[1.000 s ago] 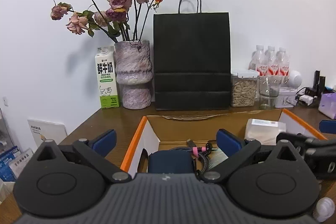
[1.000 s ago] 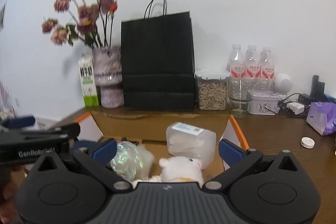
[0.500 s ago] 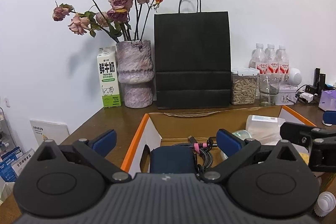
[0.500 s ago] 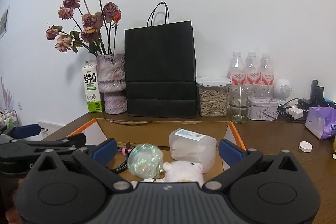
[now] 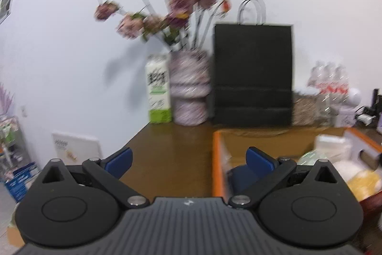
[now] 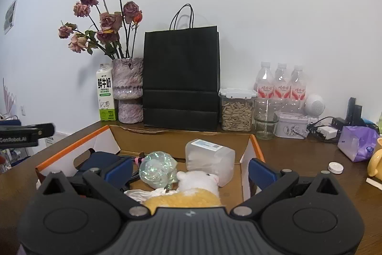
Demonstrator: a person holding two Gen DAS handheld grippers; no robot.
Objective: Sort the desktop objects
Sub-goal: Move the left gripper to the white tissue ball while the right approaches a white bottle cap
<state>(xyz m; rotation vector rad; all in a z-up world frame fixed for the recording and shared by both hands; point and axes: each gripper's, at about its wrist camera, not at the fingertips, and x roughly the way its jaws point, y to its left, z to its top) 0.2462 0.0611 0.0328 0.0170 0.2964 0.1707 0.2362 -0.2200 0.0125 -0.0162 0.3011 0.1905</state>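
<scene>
The left gripper [image 5: 188, 160] hangs over the wooden desk [image 5: 172, 149], fingers spread, holding nothing. Rightward, the orange-edged cardboard box [image 6: 71, 149] holds, left to right, a navy pouch [image 6: 100, 159], an iridescent ball [image 6: 158, 167], a plush toy [image 6: 195, 185] and a clear plastic box [image 6: 210, 159]. The right gripper [image 6: 191, 169] hovers above it, fingers wide apart, empty. Behind stands a seed jar [image 6: 236, 109], then 3 bottles [image 6: 281, 85].
</scene>
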